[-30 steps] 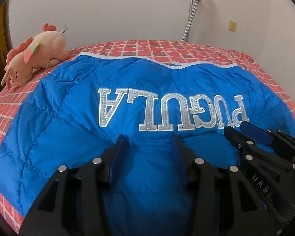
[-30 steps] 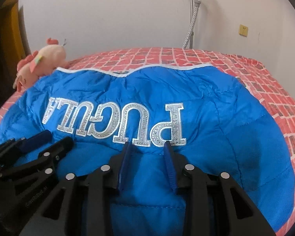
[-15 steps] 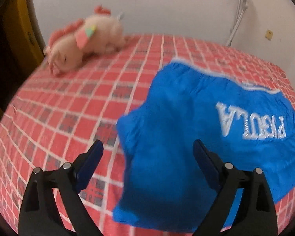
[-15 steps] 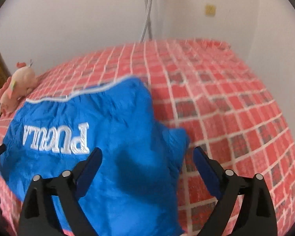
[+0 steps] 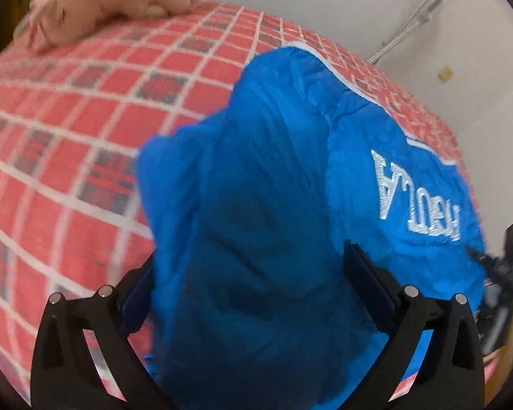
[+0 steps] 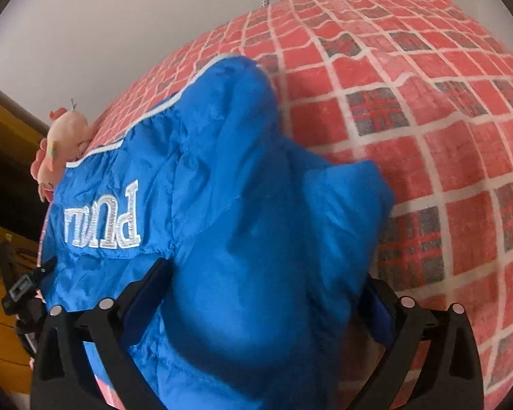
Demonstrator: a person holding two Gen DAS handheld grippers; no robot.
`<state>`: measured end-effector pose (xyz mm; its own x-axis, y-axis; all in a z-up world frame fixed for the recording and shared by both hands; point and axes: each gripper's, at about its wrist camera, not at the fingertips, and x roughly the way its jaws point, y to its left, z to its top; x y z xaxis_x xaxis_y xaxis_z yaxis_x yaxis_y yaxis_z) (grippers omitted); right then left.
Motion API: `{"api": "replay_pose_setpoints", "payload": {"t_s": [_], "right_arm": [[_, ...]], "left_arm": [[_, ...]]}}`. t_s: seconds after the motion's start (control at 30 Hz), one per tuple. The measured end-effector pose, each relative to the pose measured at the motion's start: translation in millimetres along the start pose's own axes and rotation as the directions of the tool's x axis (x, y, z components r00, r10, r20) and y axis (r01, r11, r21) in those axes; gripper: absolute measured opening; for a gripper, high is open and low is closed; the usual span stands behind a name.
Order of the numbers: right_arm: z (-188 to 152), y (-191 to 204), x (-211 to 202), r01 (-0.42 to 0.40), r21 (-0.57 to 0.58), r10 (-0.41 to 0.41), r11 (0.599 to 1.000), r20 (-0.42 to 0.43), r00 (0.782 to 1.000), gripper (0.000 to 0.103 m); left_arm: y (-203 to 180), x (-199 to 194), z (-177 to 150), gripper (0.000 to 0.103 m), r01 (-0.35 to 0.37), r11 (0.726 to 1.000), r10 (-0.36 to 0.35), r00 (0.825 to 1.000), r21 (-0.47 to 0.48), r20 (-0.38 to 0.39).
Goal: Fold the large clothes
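Observation:
A blue puffer jacket [image 5: 256, 188] with silver lettering lies folded on the red checked bed [image 5: 68, 119]. My left gripper [image 5: 249, 283] stands wide open astride the jacket's left side, with the padded fabric bulging between the fingers. My right gripper [image 6: 266, 294] is also wide open, astride the jacket's right side [image 6: 256, 205]. Neither gripper pinches the fabric. The right gripper shows at the right edge of the left wrist view [image 5: 506, 266], and the left gripper shows at the left edge of the right wrist view [image 6: 20, 287].
A pink plush toy [image 5: 109, 3] lies at the far left of the bed and shows in the right wrist view [image 6: 63, 143] too. A white wall with a metal hose [image 5: 413, 17] runs behind the bed. Yellow wooden furniture [image 6: 3, 130] stands to the left.
Both grippers opened wide and let go of the jacket's near edge, then swung outward to its two sides. Now each has come in close, with the jacket's side between its fingers.

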<state>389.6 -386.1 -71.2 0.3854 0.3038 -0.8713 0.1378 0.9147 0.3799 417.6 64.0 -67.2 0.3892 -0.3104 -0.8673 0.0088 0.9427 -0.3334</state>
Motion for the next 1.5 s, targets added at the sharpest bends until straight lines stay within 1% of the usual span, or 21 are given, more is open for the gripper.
{"api": "replay_pose_setpoints", "payload": {"t_s": [0.07,0.1,0.13,0.17,0.2,0.23,0.3,0.33,0.37,0.4,0.43,0.5,0.7,0.8,0.9,1.1,1.27,1.33,1.4,1.43,1.5], "right_arm": [[-1,6,-1,0.012,-0.013,-0.012,1.000,0.016,1.000,0.097],[-1,8,-1,0.012,-0.015,-0.012,1.000,0.025,1.000,0.092],[-2,10,-3,0.004,-0.015,-0.003,1.000,0.033,0.999,0.083],[-2,11,-5,-0.011,-0.013,0.011,1.000,0.039,0.999,0.078],[1,12,-6,-0.020,-0.012,0.020,1.000,0.043,0.999,0.068],[0,14,-9,-0.026,-0.014,0.027,1.000,0.054,0.998,0.060],[0,18,-14,-0.021,-0.016,0.022,1.000,0.072,0.997,0.051],[-1,20,-18,-0.022,-0.013,0.023,1.000,0.088,0.996,0.044],[-1,23,-21,-0.030,-0.013,0.031,0.999,0.101,0.994,0.041],[-1,23,-26,-0.042,-0.010,0.043,0.999,0.112,0.993,0.036],[-2,24,-35,-0.072,-0.007,0.073,0.997,0.131,0.989,0.032],[-3,26,-49,-0.112,-0.013,0.113,0.994,0.160,0.981,0.029],[-12,48,-95,-0.144,-0.054,0.153,0.988,0.222,0.963,0.026],[-25,56,-120,-0.154,-0.079,0.169,0.985,0.249,0.954,0.025],[-46,57,-146,-0.169,-0.102,0.189,0.980,0.254,0.949,0.025],[-106,61,-182,-0.184,-0.168,0.219,0.969,0.229,0.948,0.025],[-155,56,-185,-0.178,-0.201,0.216,0.963,0.188,0.958,0.025],[-171,51,-175,-0.157,-0.197,0.189,0.968,0.153,0.970,0.026],[-180,48,-164,-0.140,-0.189,0.166,0.972,0.126,0.978,0.027],[-185,43,-154,-0.116,-0.175,0.137,0.978,0.115,0.984,0.028],[-189,33,-140,-0.096,-0.155,0.112,0.983,0.096,0.989,0.031]], "left_arm": [[-3,1,0,0.099,-0.004,1.000,0.004,1.000,0.013,0.004],[-5,0,-1,0.097,-0.006,1.000,0.006,1.000,0.017,0.009],[-7,-1,-1,0.094,-0.005,1.000,0.005,1.000,0.017,0.013],[-9,-2,-2,0.084,0.000,1.000,-0.001,1.000,0.017,0.019],[-10,-3,-3,0.075,0.006,1.000,-0.006,1.000,0.018,0.021],[-12,-6,-3,0.071,0.005,1.000,-0.006,1.000,0.021,0.029],[-14,-12,-4,0.053,-0.007,1.000,0.006,0.999,0.023,0.049],[-15,-15,-4,0.048,-0.012,1.000,0.011,0.998,0.019,0.060],[-17,-20,-4,0.037,-0.017,1.000,0.016,0.997,0.013,0.079],[-17,-25,-4,0.030,-0.018,1.000,0.017,0.995,0.009,0.094],[-18,-31,-5,0.027,-0.012,1.000,0.011,0.994,0.009,0.111],[-25,-45,-6,0.021,0.000,1.000,-0.003,0.989,0.019,0.148],[-53,-86,-17,0.017,0.000,0.997,-0.017,0.973,0.073,0.232],[-59,-111,-32,0.017,0.014,0.994,-0.042,0.964,0.108,0.262],[-57,-134,-51,0.017,0.043,0.992,-0.074,0.961,0.119,0.267],[-52,-172,-112,0.017,0.065,0.984,-0.105,0.962,0.164,0.251],[-40,-186,-167,0.019,0.056,0.982,-0.099,0.967,0.181,0.236],[-32,-182,-184,0.020,0.047,0.982,-0.088,0.972,0.182,0.220],[-23,-170,-199,0.023,0.027,0.984,-0.062,0.979,0.176,0.196],[-18,-163,-204,0.025,0.009,0.985,-0.042,0.981,0.171,0.190],[-6,-148,-211,0.033,-0.012,0.988,-0.016,0.983,0.152,0.181]]}}
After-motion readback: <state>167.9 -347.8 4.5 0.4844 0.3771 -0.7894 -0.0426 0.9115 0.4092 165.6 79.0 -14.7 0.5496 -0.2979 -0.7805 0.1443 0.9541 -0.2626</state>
